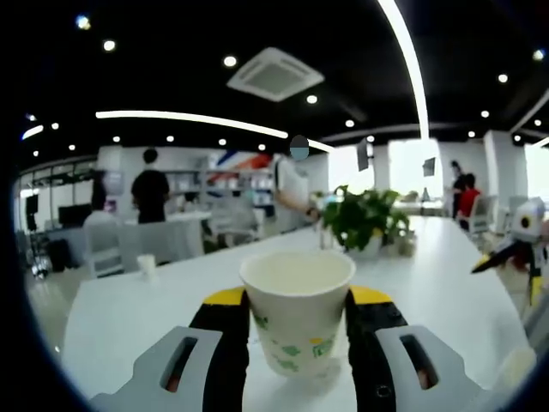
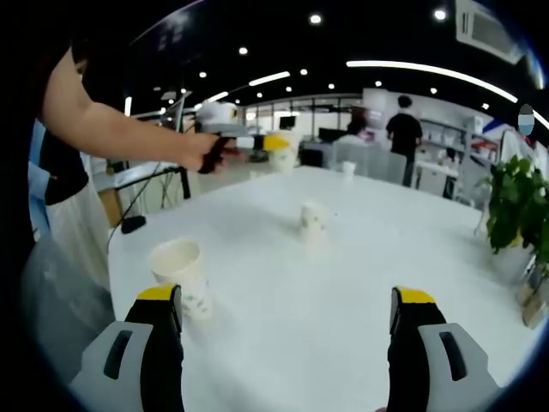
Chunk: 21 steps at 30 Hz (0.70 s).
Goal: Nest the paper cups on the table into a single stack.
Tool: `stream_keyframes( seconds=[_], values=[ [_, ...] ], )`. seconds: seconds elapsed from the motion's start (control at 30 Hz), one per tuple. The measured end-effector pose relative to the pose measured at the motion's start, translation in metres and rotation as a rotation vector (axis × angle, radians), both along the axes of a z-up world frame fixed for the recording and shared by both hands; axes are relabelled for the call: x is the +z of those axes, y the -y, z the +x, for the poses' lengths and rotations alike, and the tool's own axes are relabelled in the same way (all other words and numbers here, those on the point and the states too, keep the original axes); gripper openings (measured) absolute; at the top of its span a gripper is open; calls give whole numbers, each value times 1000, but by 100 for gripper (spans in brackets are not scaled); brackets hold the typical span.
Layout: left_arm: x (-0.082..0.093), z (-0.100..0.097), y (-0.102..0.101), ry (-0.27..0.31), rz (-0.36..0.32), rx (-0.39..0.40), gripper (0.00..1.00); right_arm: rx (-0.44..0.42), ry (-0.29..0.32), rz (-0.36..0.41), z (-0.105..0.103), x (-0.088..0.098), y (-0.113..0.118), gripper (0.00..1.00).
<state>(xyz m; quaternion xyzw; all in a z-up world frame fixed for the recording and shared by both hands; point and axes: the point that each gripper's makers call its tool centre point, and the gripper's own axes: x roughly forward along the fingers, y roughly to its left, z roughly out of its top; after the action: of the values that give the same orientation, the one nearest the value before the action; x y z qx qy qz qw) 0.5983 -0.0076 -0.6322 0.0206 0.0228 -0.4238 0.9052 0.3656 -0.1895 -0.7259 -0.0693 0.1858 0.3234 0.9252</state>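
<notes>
- Left gripper view: the left gripper (image 1: 298,322) has its black, yellow-tipped jaws closed on a paper cup (image 1: 297,311), one jaw against each side of the cup wall.
- This held cup is a tapered white cone with green and yellow printed marks low on its side; its round mouth faces up and the inside looks plain and matte.
- It sits above the near part of a smooth white table (image 1: 154,300), and a small cup (image 1: 147,264) stands far off to the left.
- A leafy green plant (image 1: 364,216) stands farther back on the table.
- Right gripper view: the right gripper (image 2: 286,322) has its jaws spread wide with nothing between them, over bare tabletop.
- A wide-mouthed cup (image 2: 183,276) stands upright just beside the left jaw, and another printed cup (image 2: 313,220) stands upright near the middle of the table.
- At far left the person's bare arm (image 2: 111,130) stretches out level, its hand on the grip of the left gripper, which holds the cup at its yellow tips.
</notes>
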Motion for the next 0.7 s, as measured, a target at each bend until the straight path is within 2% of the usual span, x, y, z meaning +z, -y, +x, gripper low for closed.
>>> stream_keyframes(
  seconds=[0.37,0.7],
  values=[
    [13,-18,5,9,-15,-23,42,4,2,-16,-2,1,2,100],
    [14,-35,10,2,-24,-39,42,8,8,-22,-4,4,2,100]
  ],
)
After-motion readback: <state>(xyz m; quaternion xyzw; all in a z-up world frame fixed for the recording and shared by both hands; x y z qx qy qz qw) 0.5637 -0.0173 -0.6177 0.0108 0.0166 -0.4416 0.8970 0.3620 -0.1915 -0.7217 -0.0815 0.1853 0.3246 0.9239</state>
